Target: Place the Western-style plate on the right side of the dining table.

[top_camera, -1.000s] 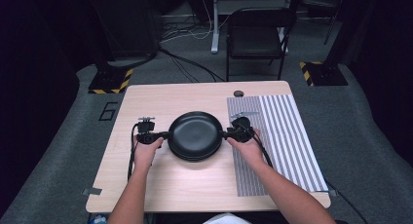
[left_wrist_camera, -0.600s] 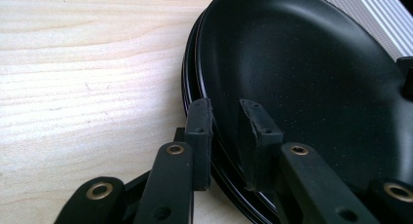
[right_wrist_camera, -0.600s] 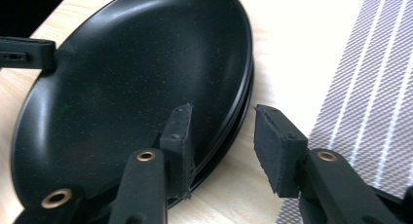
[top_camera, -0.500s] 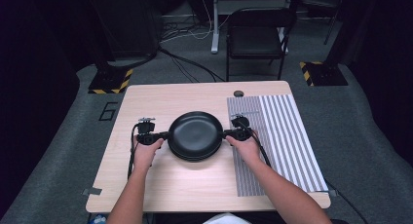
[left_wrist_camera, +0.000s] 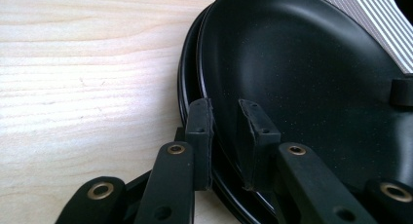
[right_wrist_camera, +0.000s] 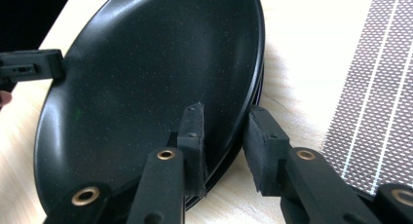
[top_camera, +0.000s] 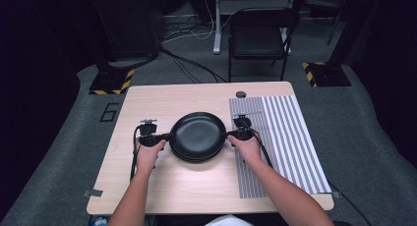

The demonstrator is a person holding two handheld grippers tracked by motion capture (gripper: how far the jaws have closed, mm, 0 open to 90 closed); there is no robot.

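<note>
At the bottom of the high view the person's forearms come in and meet the two grippers at mid-frame. The left gripper (top_camera: 166, 136) sits at the left rim of the plates (top_camera: 197, 136), the right gripper (top_camera: 231, 135) at the right rim, level with each other across the stack.

In the left gripper view the jaws straddle the rim of the top plate (left_wrist_camera: 311, 83), one inside the bowl and one outside, between it and the plate below; a narrow gap still shows at the rim, so they look set around it rather than pressed tight. In the right gripper view the jaws stand a little apart on either side of the stack's edge (right_wrist_camera: 255, 95), the inner one on the top plate's surface, the outer one beside the lower rims. The far jaw of the other gripper shows at the upper left there.

The stack lies at the centre of the table (top_camera: 147, 103), just left of the striped mat (top_camera: 290, 137); a small dark knob (top_camera: 240, 94) lies beyond, near the far edge.

As a judgement: both grippers are placed for a two-handed grip, but the squeeze is not finished and the plates rest on the wood. Clamping, lifting and carrying are all left, perhaps toward the mat.
</note>
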